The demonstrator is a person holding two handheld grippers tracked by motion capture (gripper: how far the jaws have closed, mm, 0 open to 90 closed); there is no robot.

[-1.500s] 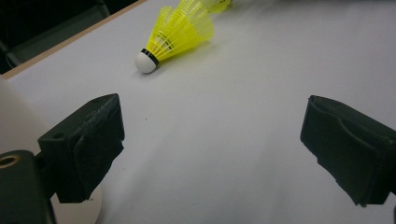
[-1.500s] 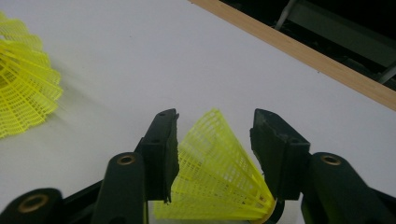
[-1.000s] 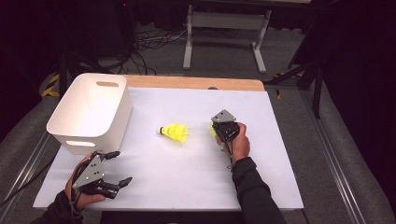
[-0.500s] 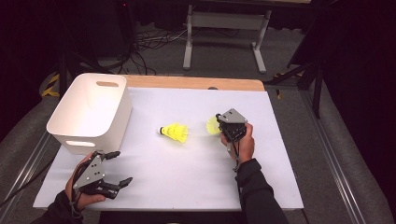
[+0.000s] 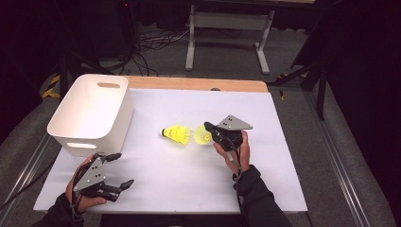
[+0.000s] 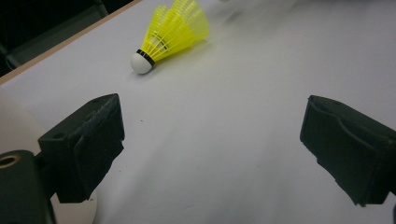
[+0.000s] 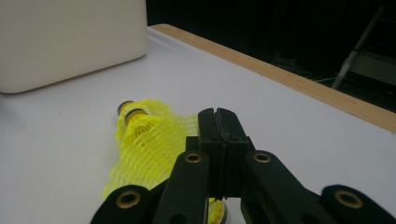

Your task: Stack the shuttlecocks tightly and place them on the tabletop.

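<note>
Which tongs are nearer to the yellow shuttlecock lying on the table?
The right. The right tongs, shut on a second shuttlecock, are just beside the lying shuttlecock. The left tongs are open near the table's front edge, well apart from it.

Lab-like recording setup: white-covered table (image 5: 198,189), floor cables (image 5: 146,47), dark surroundings.
</note>
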